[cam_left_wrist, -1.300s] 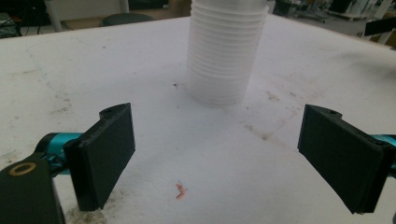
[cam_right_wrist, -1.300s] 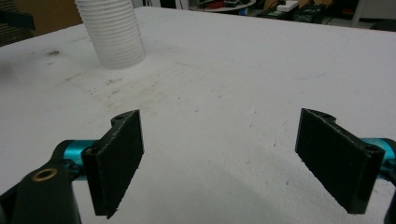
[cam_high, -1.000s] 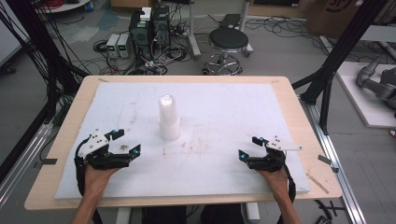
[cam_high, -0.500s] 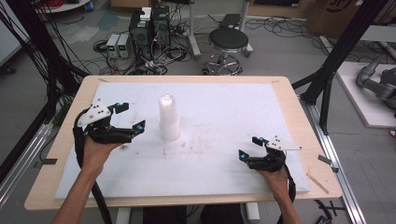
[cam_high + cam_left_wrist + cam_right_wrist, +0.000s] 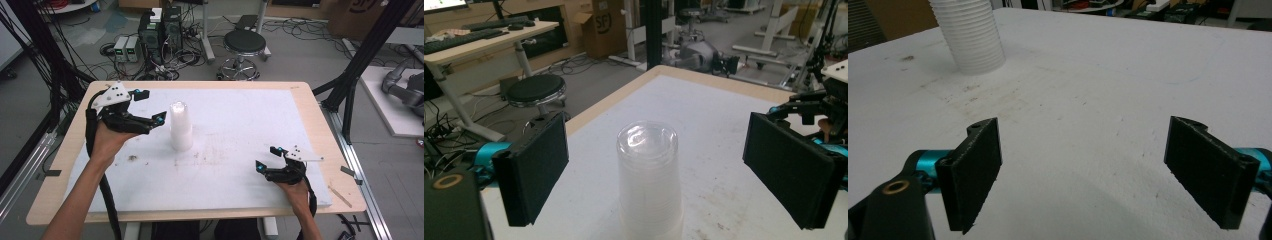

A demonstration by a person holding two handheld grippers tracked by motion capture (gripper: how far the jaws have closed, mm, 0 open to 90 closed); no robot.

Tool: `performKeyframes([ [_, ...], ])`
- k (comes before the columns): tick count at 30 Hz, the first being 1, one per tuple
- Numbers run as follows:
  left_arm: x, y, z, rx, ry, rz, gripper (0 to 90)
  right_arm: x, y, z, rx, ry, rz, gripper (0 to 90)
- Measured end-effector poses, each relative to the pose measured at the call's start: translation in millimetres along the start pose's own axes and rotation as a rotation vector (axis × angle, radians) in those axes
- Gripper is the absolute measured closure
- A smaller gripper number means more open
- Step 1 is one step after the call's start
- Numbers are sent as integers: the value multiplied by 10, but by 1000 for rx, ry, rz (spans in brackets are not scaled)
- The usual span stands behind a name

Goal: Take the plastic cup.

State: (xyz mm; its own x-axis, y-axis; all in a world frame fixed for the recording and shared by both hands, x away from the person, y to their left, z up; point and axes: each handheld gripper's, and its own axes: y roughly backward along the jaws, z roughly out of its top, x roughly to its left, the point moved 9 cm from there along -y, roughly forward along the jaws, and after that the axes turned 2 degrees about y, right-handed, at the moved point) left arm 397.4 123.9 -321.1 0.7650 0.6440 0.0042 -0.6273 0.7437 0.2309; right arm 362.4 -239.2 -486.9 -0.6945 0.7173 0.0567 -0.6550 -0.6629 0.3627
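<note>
Two grippers, one stack of upturned clear cups (image 5: 180, 126) as landmark, upright on white table sheet (image 5: 240, 125). Left gripper (image 5: 149, 106): just left of stack, raised, jaws wide, empty. Right gripper (image 5: 268, 158): well right of stack, nearer the person, jaws wide, empty.

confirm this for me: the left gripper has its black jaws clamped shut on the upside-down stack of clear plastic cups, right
Not quite. The left gripper has its black jaws open, standing apart on either side of the upside-down stack of clear plastic cups without touching it, as the left gripper view shows.
</note>
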Motion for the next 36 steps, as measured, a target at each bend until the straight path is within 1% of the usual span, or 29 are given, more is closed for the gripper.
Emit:
performKeyframes([
  [1,-3,-43,42,8,-9,-10,110,2,2,-2,2,-7,-1,153],
  [2,-3,-43,42,8,-9,-10,110,1,4,-3,3,-7,1,153],
  [4,3,-128,81,27,-10,-27,110,0,3,-2,3,-9,2,154],
  [6,6,-164,87,36,-10,-32,110,3,4,-2,3,-11,2,154],
  [7,10,-243,80,63,-11,-46,109,1,1,-2,2,-2,2,154],
  [8,10,-243,80,63,-11,-46,110,1,1,-2,2,-2,2,154],
  [9,8,-331,46,99,-8,-62,109,2,-1,-1,2,1,1,153],
  [10,8,-331,46,99,-8,-62,110,4,0,-2,4,0,1,154],
  [11,8,-417,4,154,-24,-68,110,6,1,-3,4,-1,1,154],
  [13,3,-500,-5,180,-23,-82,110,9,3,-4,6,-1,2,153],
  [14,3,-500,-5,180,-23,-82,110,9,3,-4,6,-1,2,153],
  [15,9,-573,-11,213,-27,-87,110,2,1,-2,3,2,0,154],
  [16,9,-573,-11,213,-27,-87,110,3,1,-2,3,0,0,154],
  [17,17,-643,-34,248,-33,-91,110,3,0,-2,3,-1,0,154],
  [18,17,-643,-34,248,-33,-91,110,3,0,-2,3,-1,0,154],
  [19,27,-704,-66,280,-27,-88,110,2,1,-3,4,1,-1,153],
  [20,27,-704,-66,280,-27,-88,110,2,1,-3,4,1,-1,153],
  [21,32,-755,-97,303,-27,-89,110,4,1,-2,2,-1,0,154],
  [22,32,-755,-97,303,-27,-89,110,3,1,-1,1,-2,1,153],
  [23,50,-796,-139,337,-30,-87,110,4,2,-2,2,-6,0,153],
  [25,71,-831,-188,372,-32,-78,110,4,3,-2,2,-9,-1,154],
  [26,71,-831,-188,372,-32,-78,114,4,3,-2,2,-7,0,153],
  [27,81,-857,-236,402,-32,-78,118,4,2,-2,2,-7,0,154],
  [28,81,-857,-236,402,-32,-78,119,1,0,-1,1,-2,1,154],
  [29,72,-879,-277,425,-34,-87,119,-4,-1,-2,2,-1,1,153],
  [32,57,-904,-345,466,-39,-94,122,-1,0,-4,5,-11,2,153],
  [34,48,-922,-386,484,-36,-100,134,1,0,-4,5,-13,4,154],
  [35,48,-922,-386,484,-36,-100,148,0,0,-4,5,-12,3,154],
  [36,53,-930,-405,492,-45,-104,165,0,1,-5,5,-10,4,154],
])
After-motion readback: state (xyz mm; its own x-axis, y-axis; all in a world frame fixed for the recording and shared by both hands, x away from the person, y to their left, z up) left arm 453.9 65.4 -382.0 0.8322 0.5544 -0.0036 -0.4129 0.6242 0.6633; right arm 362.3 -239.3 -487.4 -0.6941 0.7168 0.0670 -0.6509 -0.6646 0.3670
